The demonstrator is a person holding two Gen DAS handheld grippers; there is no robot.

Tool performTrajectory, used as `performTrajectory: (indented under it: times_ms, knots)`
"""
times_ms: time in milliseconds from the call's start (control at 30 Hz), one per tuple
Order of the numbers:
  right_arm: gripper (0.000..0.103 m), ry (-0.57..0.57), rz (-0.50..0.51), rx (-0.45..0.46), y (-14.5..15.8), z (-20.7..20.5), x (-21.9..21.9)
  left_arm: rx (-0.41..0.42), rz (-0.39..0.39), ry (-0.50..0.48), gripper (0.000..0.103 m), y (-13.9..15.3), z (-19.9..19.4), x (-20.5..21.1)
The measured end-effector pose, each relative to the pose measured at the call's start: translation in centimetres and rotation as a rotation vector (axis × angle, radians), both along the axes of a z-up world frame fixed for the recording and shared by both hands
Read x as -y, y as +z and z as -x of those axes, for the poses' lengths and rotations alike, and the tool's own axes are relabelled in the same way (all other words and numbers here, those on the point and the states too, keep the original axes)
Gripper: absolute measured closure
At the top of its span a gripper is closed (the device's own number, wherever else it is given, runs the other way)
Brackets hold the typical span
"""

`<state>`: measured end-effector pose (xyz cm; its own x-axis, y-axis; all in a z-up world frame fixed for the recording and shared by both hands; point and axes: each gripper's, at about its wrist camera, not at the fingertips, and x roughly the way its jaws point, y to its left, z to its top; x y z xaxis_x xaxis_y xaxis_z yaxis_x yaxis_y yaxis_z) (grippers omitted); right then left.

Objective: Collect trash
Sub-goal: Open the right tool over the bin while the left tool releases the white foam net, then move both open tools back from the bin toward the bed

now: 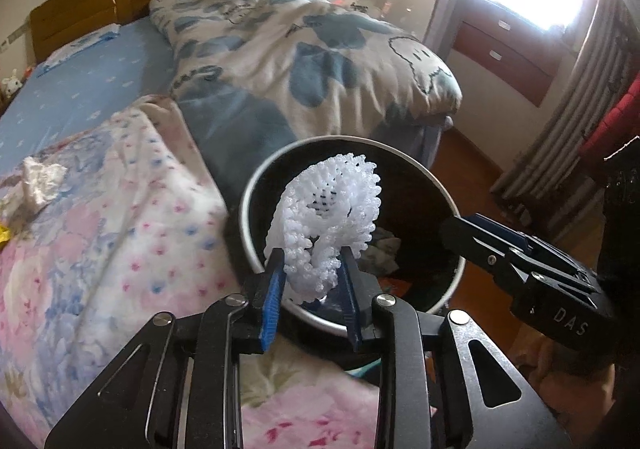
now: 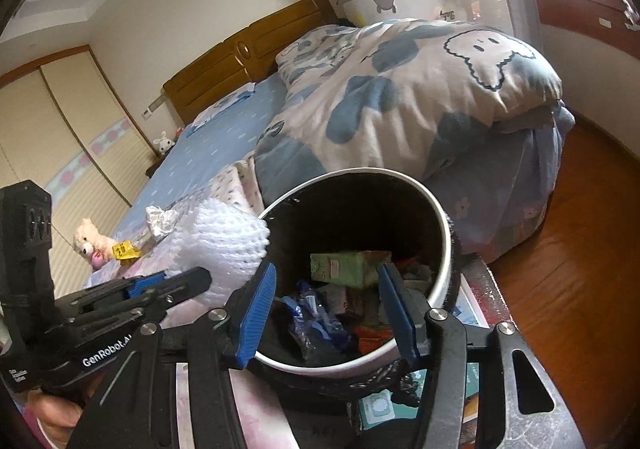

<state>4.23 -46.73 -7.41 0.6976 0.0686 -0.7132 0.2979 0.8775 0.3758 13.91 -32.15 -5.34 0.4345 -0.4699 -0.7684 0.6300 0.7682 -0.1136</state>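
Observation:
My left gripper is shut on a white foam fruit net and holds it over the near rim of the round black trash bin. In the right wrist view the net sits at the bin's left rim, with the left gripper under it. My right gripper is open and empty over the bin's near side. The bin holds a green carton and blue wrappers. A crumpled white paper and a yellow scrap lie on the bed.
The bin stands beside a bed with a floral blanket, a blue sheet and a bunched duvet. A wooden floor is to the right. A plush toy lies on the bed's far side. Curtains hang right.

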Motion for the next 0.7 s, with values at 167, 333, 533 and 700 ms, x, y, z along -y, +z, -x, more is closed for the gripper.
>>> performTrajectory:
  times_ms: [167,333,533,700]
  knots:
    - [0.048,-0.02,0.002,0.001,0.1,0.3,0.7,0.0,-0.002,-0.006,0.047,-0.2,0.3,0.3]
    - [0.048,-0.031,0.002,0.002,0.2,0.6,1.0,-0.007,0.014,0.005,0.038,-0.3,0.2,-0.5]
    - [0.048,-0.027,0.003,0.007,0.6,0.6,0.5,0.001,0.019,0.054,0.038,-0.3,0.0,-3.1]
    - [0.046,0.01,-0.001,0.015,0.8,-0.2,-1.2,-0.019,0.03,0.126,0.037,-0.9,-0.7,-6.5]
